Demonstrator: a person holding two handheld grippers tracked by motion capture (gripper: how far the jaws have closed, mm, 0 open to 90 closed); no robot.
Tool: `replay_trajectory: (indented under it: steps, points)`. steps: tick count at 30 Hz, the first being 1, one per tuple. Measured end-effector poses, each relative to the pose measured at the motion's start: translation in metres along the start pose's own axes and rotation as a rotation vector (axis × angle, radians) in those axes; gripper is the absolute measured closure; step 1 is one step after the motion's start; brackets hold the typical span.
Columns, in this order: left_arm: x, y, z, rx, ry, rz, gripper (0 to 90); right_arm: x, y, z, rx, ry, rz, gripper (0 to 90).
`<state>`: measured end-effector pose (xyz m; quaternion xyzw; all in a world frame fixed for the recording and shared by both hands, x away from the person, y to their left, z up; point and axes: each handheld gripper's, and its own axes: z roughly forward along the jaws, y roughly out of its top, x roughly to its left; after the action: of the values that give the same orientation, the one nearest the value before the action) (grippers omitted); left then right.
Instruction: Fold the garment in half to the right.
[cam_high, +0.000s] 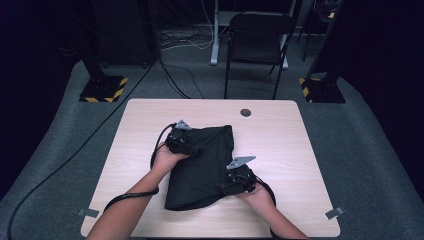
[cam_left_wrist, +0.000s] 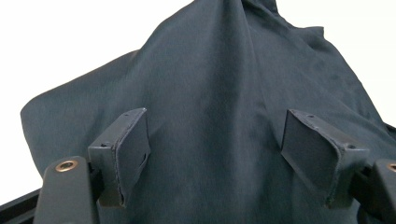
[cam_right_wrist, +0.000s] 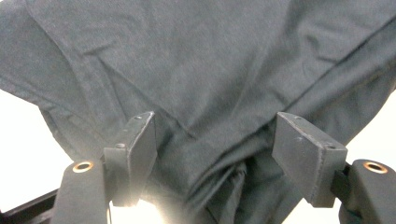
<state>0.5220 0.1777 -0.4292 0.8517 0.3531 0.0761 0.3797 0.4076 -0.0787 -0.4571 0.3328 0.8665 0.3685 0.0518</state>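
Two grippers on one dark garment (cam_high: 202, 165), which lies folded near the middle of the light wood table (cam_high: 295, 150), slightly toward the person's side. Left gripper (cam_high: 192, 148) sits at the garment's left edge, toward the far end; left hand (cam_high: 165, 159) behind it. Right gripper (cam_high: 227, 189) sits at the near right corner; right hand (cam_high: 257, 195) behind it. Left gripper view: jaws stand wide apart, released, dark cloth (cam_left_wrist: 224, 116) spread flat between and beyond them, pads not pressing on it. Right gripper view: same state, jaws apart, nothing clamped; cloth here is rumpled, with a seam or hem (cam_right_wrist: 327, 79) running across and a bunched fold low between the jaws. Black chair (cam_high: 257, 42) stands beyond the table's far edge. Round grommet hole (cam_high: 245, 112) near the far edge, well apart from the garment.
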Motion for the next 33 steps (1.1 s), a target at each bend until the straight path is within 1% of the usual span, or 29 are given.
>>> replay_trajectory:
  steps: [4,6,9,12,15,17,20,21,23,25,29,31,33]
  points:
    - [-0.002,-0.009,-0.011,-0.006,-0.013,0.002,21.9,-0.003,-0.004,-0.005,0.005,0.008,0.019,29.1]
    - [-0.002,-0.012,-0.015,-0.007,-0.024,-0.008,21.5,-0.005,-0.006,-0.007,0.000,0.007,0.023,28.8]
    - [-0.003,-0.019,-0.020,-0.018,-0.038,-0.022,20.9,-0.007,-0.009,-0.011,-0.010,-0.002,0.029,26.9]
    - [-0.003,-0.024,-0.023,-0.028,-0.047,-0.027,20.5,-0.009,-0.010,-0.015,-0.027,-0.017,0.043,24.6]
    - [-0.003,-0.030,-0.027,-0.040,-0.058,-0.038,20.2,-0.015,-0.012,-0.020,-0.046,-0.027,0.063,22.4]
    - [-0.003,-0.033,-0.028,-0.051,-0.062,-0.050,20.0,-0.019,-0.014,-0.022,-0.059,-0.024,0.089,20.9]
    - [-0.002,-0.036,-0.029,-0.064,-0.071,-0.066,19.9,-0.022,-0.016,-0.024,-0.067,-0.029,0.100,20.1]
    - [-0.001,-0.039,-0.030,-0.074,-0.077,-0.076,19.8,-0.026,-0.018,-0.026,-0.075,-0.029,0.123,19.4]
    - [0.000,-0.041,-0.032,-0.089,-0.073,-0.079,19.8,-0.029,-0.019,-0.027,-0.083,-0.024,0.136,19.2]
    - [0.003,-0.043,-0.033,-0.091,-0.077,-0.092,19.8,-0.031,-0.019,-0.030,-0.090,-0.026,0.144,19.1]
    - [0.009,-0.047,-0.037,-0.113,-0.069,-0.111,19.7,-0.037,-0.022,-0.033,-0.102,-0.048,0.159,18.6]
    - [0.012,-0.050,-0.040,-0.122,-0.061,-0.121,19.7,-0.040,-0.024,-0.034,-0.107,-0.049,0.172,18.5]
    - [0.016,-0.053,-0.042,-0.128,-0.054,-0.133,19.6,-0.044,-0.027,-0.035,-0.108,-0.066,0.179,18.5]
